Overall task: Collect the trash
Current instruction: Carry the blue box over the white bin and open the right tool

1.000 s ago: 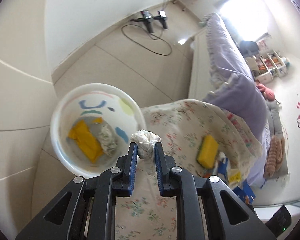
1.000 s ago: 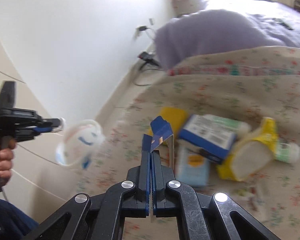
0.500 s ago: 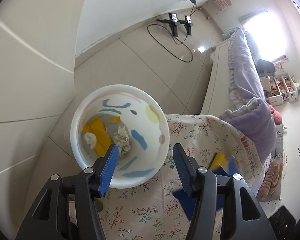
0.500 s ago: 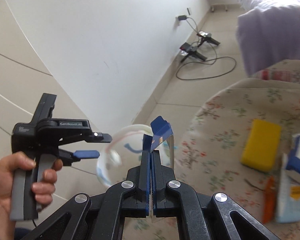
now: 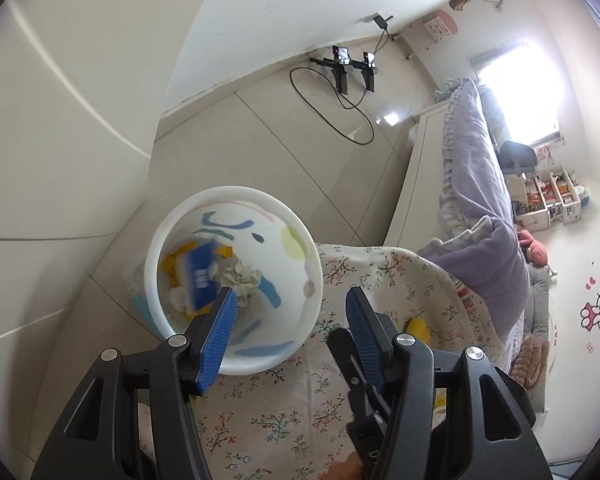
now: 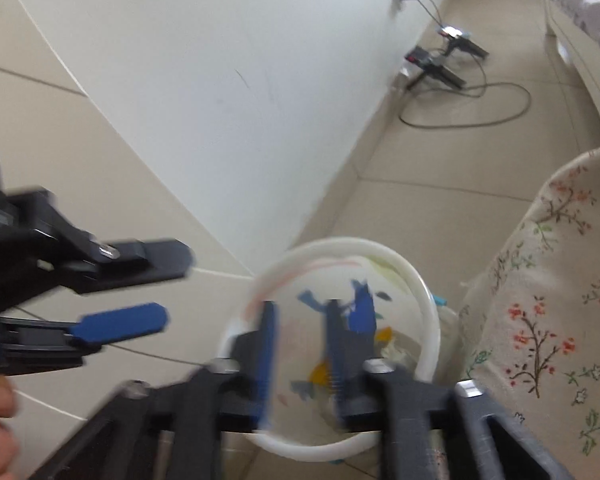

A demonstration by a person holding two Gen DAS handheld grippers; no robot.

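Note:
A white trash bin (image 5: pixel 236 208) with coloured marks inside stands on the floor beside the floral-covered table (image 5: pixel 284 408). It holds yellow scraps, crumpled tissue (image 5: pixel 242 278) and a blue carton piece (image 5: pixel 200 276), which looks blurred. My left gripper (image 5: pixel 288 316) is open and empty over the bin's near rim. In the right wrist view the bin (image 6: pixel 428 296) is below my right gripper (image 6: pixel 300 328), which is open, with the blue carton piece (image 6: pixel 362 308) just beyond its fingers. The left gripper (image 6: pixel 124 320) shows at the left there.
A yellow sponge (image 5: pixel 418 326) lies on the table behind the right gripper body. Chargers and a looping cable (image 5: pixel 352 80) lie on the tiled floor by the wall. A bed with lilac bedding (image 5: pixel 476 184) runs along the right.
My left gripper opened and dropped the tissue into the bin. My right gripper swung over the bin and opened, letting go of the blue carton piece, which now lies in the bin.

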